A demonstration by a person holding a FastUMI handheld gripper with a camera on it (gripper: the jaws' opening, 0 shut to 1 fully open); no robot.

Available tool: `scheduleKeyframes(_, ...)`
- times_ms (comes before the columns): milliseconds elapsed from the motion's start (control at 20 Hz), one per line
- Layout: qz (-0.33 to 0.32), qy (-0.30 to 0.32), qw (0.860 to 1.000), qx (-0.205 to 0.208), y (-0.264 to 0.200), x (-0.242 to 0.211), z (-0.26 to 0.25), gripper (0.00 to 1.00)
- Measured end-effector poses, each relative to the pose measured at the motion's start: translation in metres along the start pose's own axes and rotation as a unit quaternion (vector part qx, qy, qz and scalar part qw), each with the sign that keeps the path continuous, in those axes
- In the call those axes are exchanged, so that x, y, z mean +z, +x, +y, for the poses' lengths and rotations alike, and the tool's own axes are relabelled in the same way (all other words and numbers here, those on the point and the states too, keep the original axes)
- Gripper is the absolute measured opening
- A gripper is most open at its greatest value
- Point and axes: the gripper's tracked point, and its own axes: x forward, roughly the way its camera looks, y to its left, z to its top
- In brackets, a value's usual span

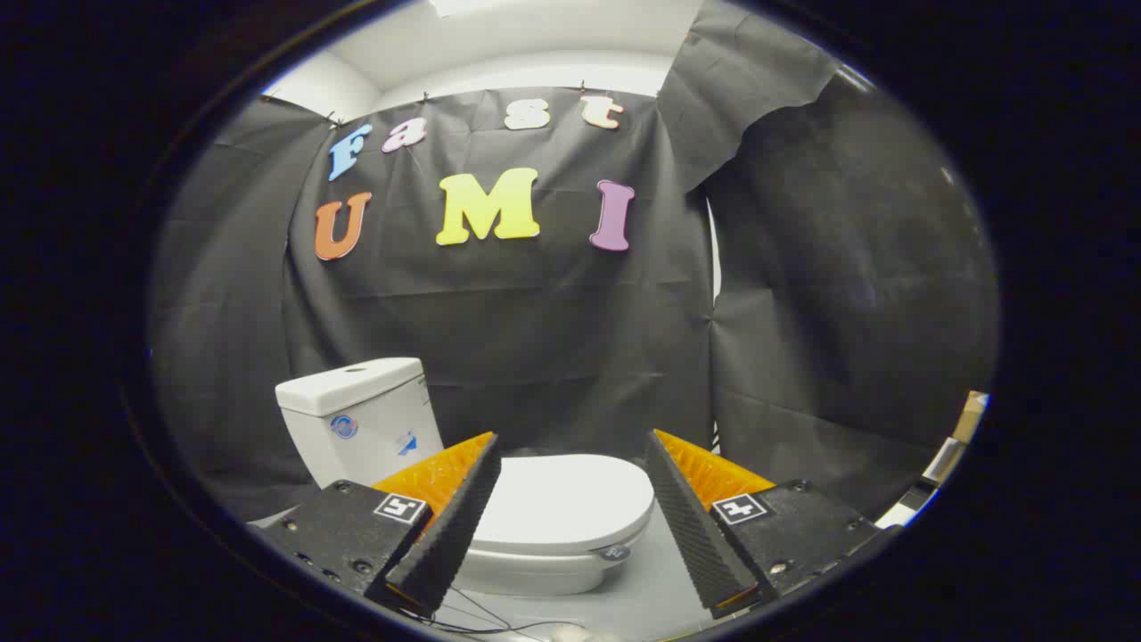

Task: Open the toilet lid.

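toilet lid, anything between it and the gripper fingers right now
Nothing visible does. The gripper is open, fingers spread, and the closed toilet lid lies beyond them, seen through the gap. The tank stands behind the lid, off to the side.

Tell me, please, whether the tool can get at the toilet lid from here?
Probably yes: the tool is open, the closed toilet lid lies beyond its fingers, apart from them, and nothing stands between.

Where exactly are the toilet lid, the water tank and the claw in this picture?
toilet lid (570, 495), gripper view, middle of its flat closed top.
water tank (370, 428), gripper view, its front wall.
claw (570, 446), gripper view, open gap midway between its two fingertips.
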Motion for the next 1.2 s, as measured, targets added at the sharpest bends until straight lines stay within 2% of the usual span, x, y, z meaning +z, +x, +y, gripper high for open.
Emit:
scheduleKeyframes(400,0.014,-0.014,1.0,-0.001,0.001,-0.02,0.001,1.0)
scheduleKeyframes(750,0.018,0.002,1.0,0.007,0.006,-0.02,0.003,1.0)
scheduleKeyframes(1200,0.033,0.024,0.999,0.019,0.064,-0.032,-0.006,1.0)
